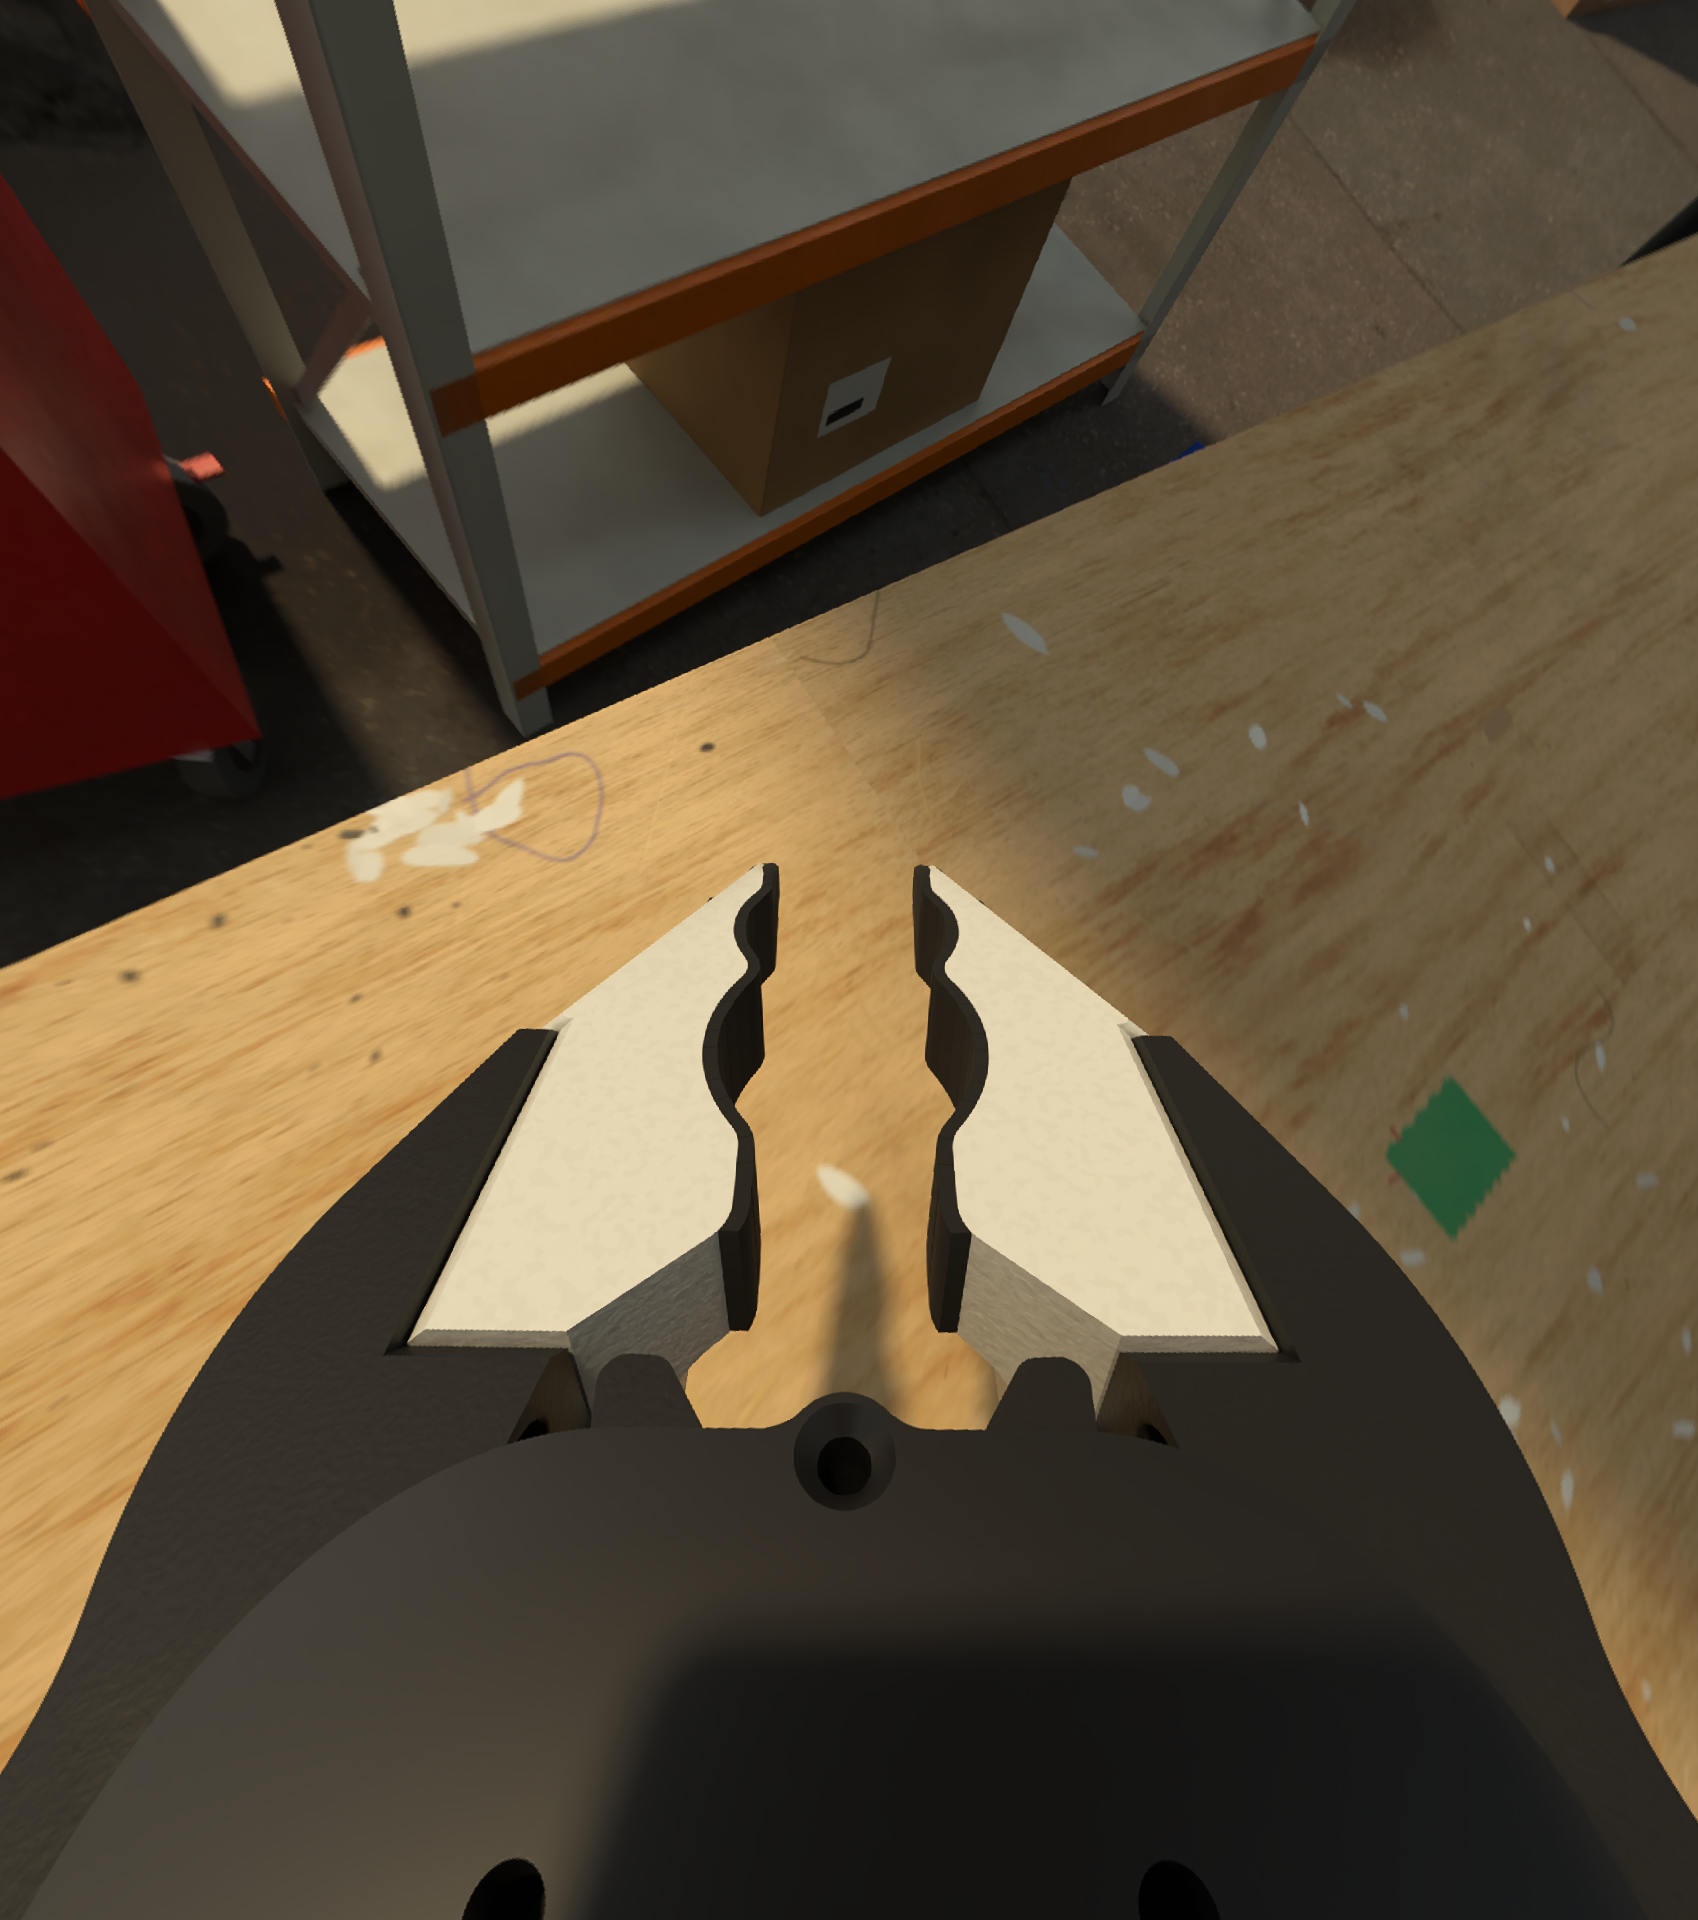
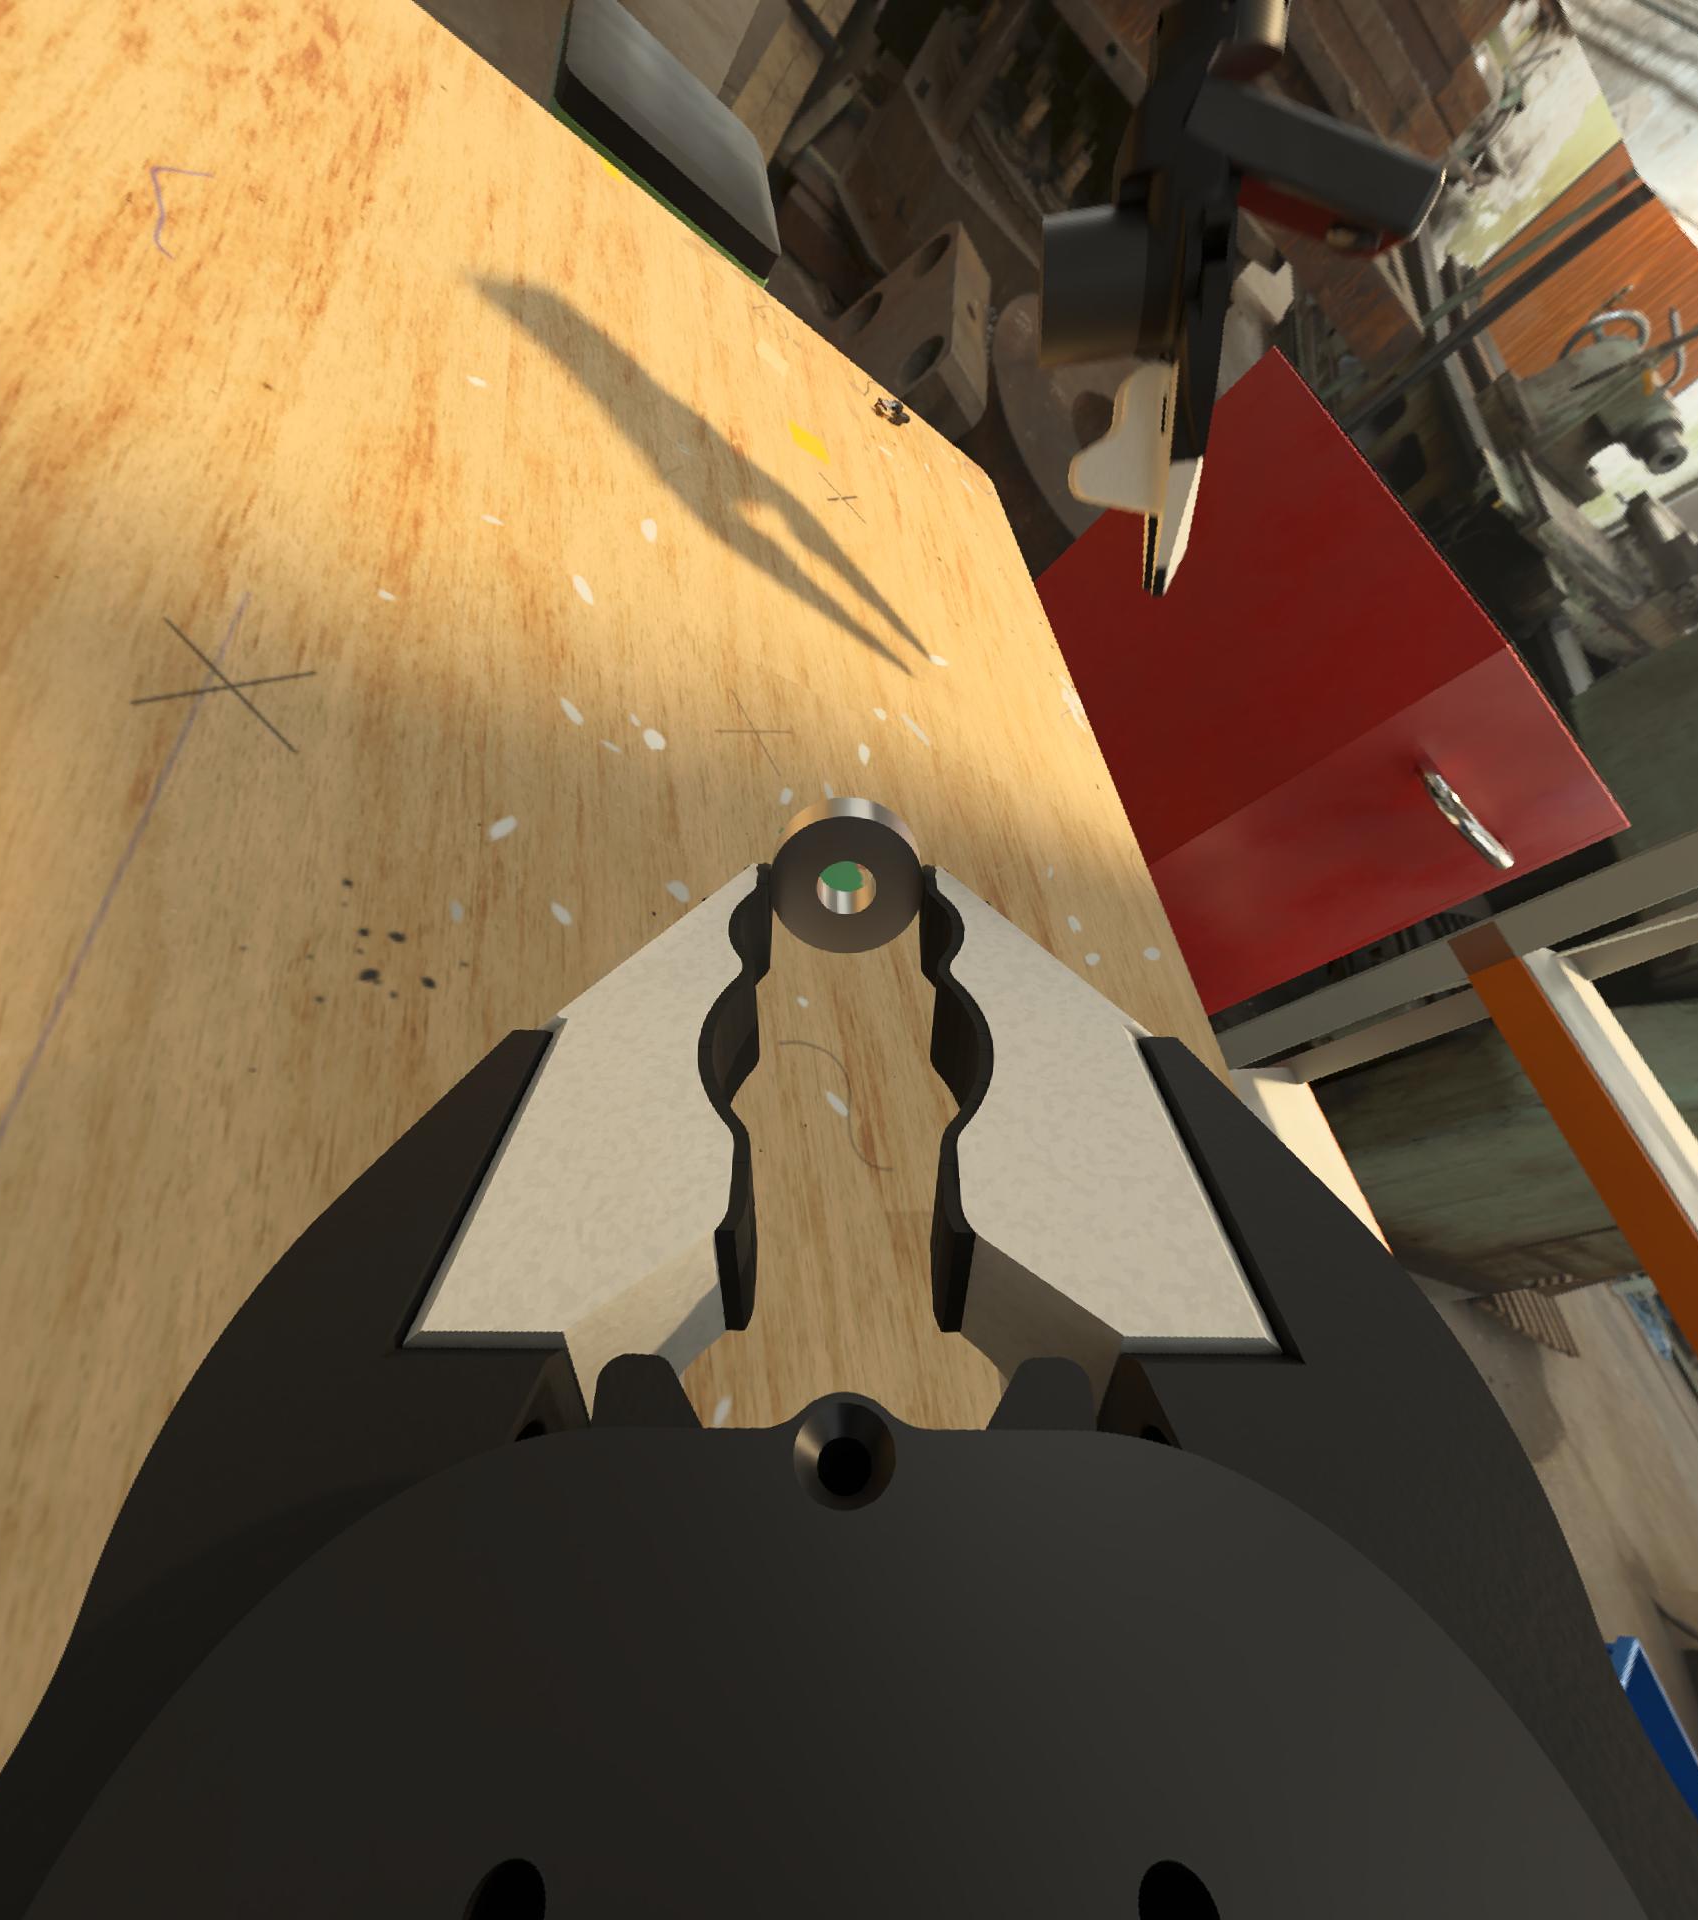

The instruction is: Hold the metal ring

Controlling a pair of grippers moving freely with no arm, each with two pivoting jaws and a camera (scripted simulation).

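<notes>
Seen from the right gripper (image 2: 845, 883), two pale fingers with dark wavy pads reach forward over a wooden workbench (image 2: 201, 935). Right at their tips, dead ahead, sits the metal ring (image 2: 845, 881), a thick steel washer shape pinched between the two pads, one pad touching each side of its rim. The ring stands on edge, its flat face toward the camera, so the axis through its hole points forward along the fingers; a spot of green shows through the hole. It appears lifted off the bench, though its height cannot be judged. Beyond the tips, up and to the right, the left gripper (image 2: 1162, 540) hangs over the bench's far edge, well apart from the ring, with a red cabinet (image 2: 1344, 727) behind it. From the left gripper's (image 1: 845, 883) own view, its fingers stand apart with nothing between them, only bare bench below. A green square patch (image 1: 1450, 1155) lies to its right, and grey shelving (image 1: 720, 208) stands beyond the bench edge. The ring is not visible there. The right gripper alone has the ring; holding seems a matter of keeping that pinch steady.
</notes>
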